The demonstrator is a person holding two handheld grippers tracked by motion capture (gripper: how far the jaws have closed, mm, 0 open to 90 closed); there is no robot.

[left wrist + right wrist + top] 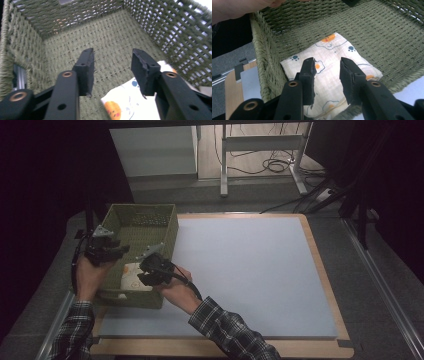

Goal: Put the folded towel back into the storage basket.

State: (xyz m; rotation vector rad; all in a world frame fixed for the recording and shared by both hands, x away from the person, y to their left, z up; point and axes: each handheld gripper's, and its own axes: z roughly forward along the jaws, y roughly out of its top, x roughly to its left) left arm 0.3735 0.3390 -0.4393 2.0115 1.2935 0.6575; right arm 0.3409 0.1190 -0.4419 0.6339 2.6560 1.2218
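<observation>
Both hands reach into the green woven basket (167,227) at the desk's (250,270) left. Left claw (112,72) and right claw (327,77) hover parted, empty, above the folded printed cloth (332,60) on the basket floor; its paw-print pattern is legible in the right gripper view.

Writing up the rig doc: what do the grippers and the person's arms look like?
Both the left gripper and the right gripper are black, each topped by a grey three-cornered plate. Jaws are flat black pads on arms with brass-ringed holes. A black cable trails from the right one. Sleeves are dark plaid.
</observation>
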